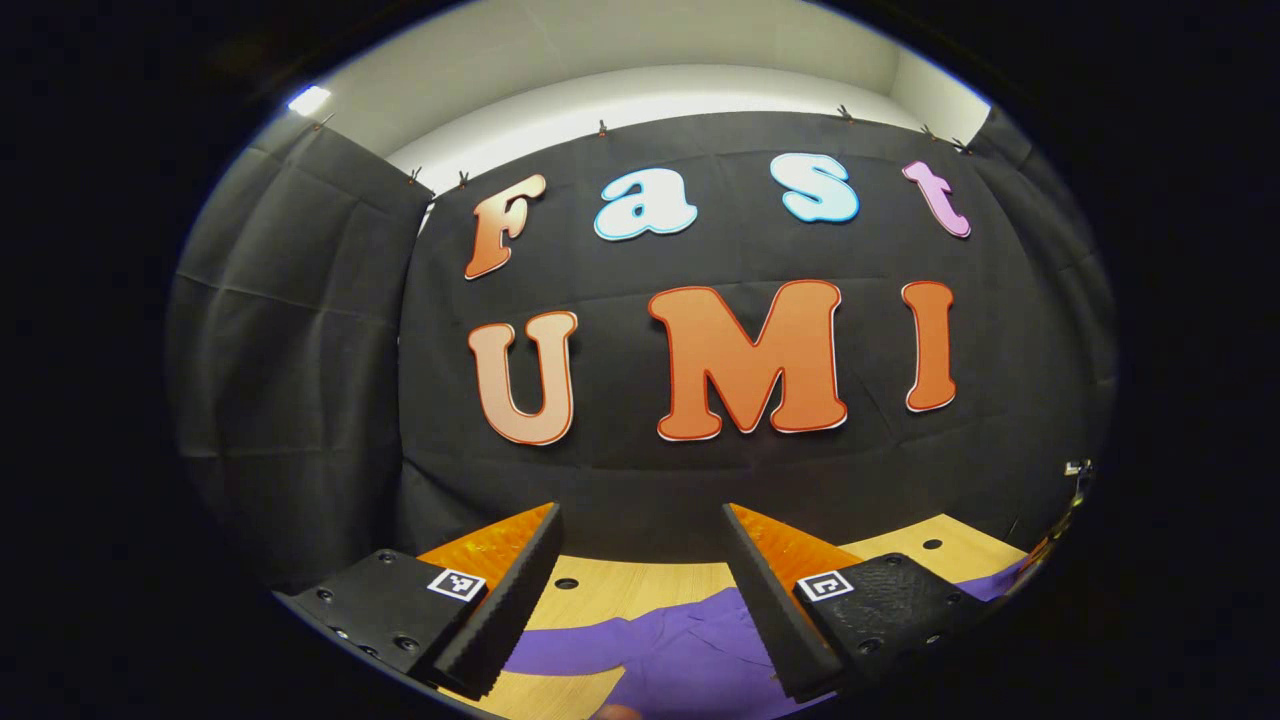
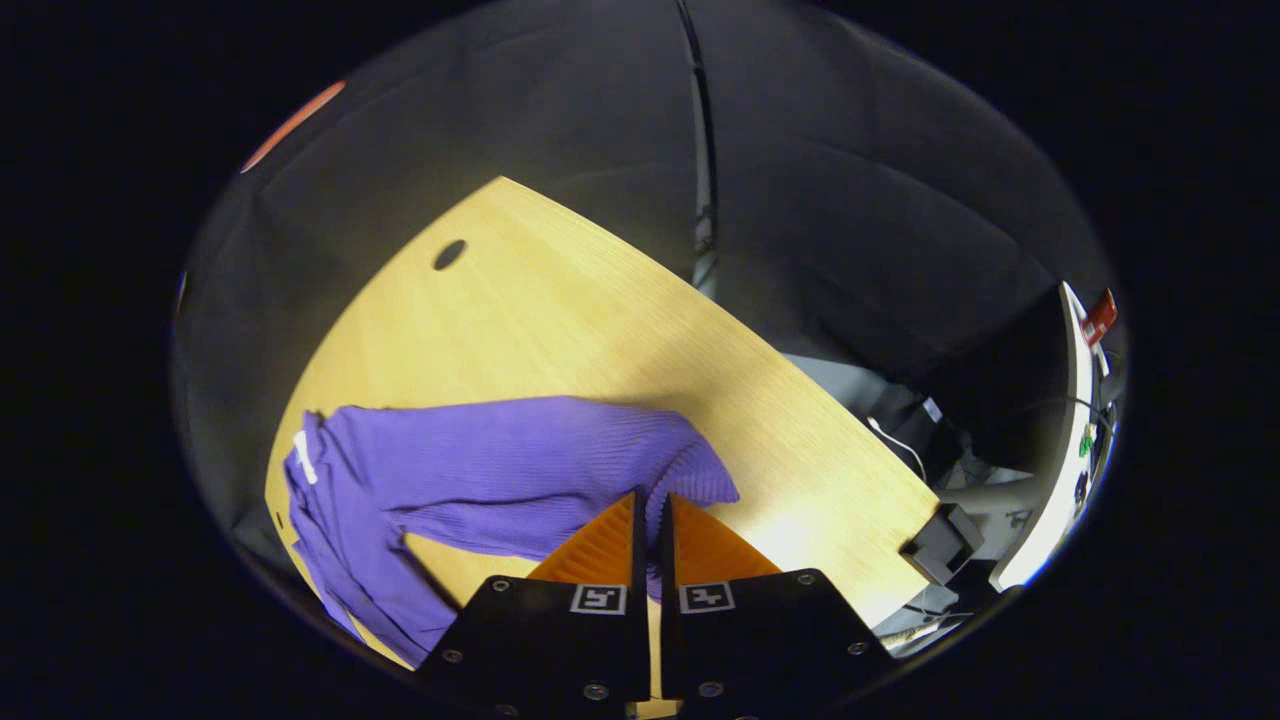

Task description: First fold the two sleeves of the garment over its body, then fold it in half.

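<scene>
Because the purple garment (image 2: pixel 480 455) is a soft ribbed knit, it looks light and limp, likely to sag and drag wherever it is not held, so the firm ribbed cuff (image 2: pixel 700 480) at the sleeve end seems the best place to grip. It lies on the wooden table (image 2: pixel 560 300), its body bunched toward the near left edge and one sleeve stretched across to the right. The right gripper (image 2: pixel 652 520) has its fingers pressed nearly together on that cuff, pinching the fabric between them. In the left gripper view, the left gripper (image 1: pixel 640 570) hangs above the table with fingers spread wide and nothing between them, purple cloth lying below. A black box (image 2: pixel 940 545) sits at the table's far corner.
</scene>
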`<state>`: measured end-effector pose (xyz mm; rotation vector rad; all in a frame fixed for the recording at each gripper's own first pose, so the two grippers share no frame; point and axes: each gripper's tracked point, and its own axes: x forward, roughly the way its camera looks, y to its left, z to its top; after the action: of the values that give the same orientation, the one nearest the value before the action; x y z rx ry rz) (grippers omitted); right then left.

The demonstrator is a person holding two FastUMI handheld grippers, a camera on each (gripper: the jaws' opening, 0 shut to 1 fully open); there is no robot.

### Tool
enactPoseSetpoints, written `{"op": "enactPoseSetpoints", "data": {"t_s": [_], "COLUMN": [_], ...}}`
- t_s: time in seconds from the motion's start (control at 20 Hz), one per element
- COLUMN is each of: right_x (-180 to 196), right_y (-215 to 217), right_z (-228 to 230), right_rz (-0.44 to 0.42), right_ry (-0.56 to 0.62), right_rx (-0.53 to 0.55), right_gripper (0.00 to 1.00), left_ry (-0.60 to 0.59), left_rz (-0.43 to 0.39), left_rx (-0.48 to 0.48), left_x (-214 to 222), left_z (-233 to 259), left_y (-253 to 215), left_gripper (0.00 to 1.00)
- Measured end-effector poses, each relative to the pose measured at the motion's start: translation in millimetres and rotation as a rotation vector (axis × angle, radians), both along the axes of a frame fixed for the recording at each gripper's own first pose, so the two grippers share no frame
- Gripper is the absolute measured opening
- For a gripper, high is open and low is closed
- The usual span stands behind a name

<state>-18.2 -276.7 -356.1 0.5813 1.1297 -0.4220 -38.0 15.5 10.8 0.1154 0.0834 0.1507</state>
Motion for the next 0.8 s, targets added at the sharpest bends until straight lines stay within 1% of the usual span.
{"op": "enactPoseSetpoints", "data": {"t_s": [0.15,0.2,0.3,0.5,0.55,0.65,0.8], "right_x": [23.4,32.2,44.0,65.8,69.2,77.7,88.2], "right_y": [29.7,40.1,56.8,105.9,120.4,163.3,218.9], "right_z": [45.5,58.4,80.7,128.2,138.4,157.4,177.7], "right_rz": [0.058,0.090,0.124,0.181,0.197,0.252,0.362], "right_ry": [-0.075,-0.102,-0.138,-0.213,-0.229,-0.262,-0.302], "right_rx": [-0.010,-0.015,-0.029,0.018,0.025,0.075,0.092], "right_gripper": [0.05,0.05,0.05,0.05,0.05,0.05,0.04], "left_ry": [0.008,0.001,-0.005,0.023,0.030,0.044,0.064], "left_rz": [0.000,0.002,0.005,0.031,0.040,0.058,0.083], "left_rx": [-0.015,-0.013,-0.013,-0.033,-0.043,-0.057,-0.059], "left_x": [-0.3,-0.4,-2.9,-4.4,-6.2,-6.3,-8.9], "left_z": [-4.7,-2.3,-0.9,-15.2,-18.6,-25.1,-32.7], "left_y": [13.3,18.6,30.2,58.4,66.2,80.2,101.2], "left_gripper": [0.97,0.97,0.97,0.97,0.97,0.97,0.98]}}
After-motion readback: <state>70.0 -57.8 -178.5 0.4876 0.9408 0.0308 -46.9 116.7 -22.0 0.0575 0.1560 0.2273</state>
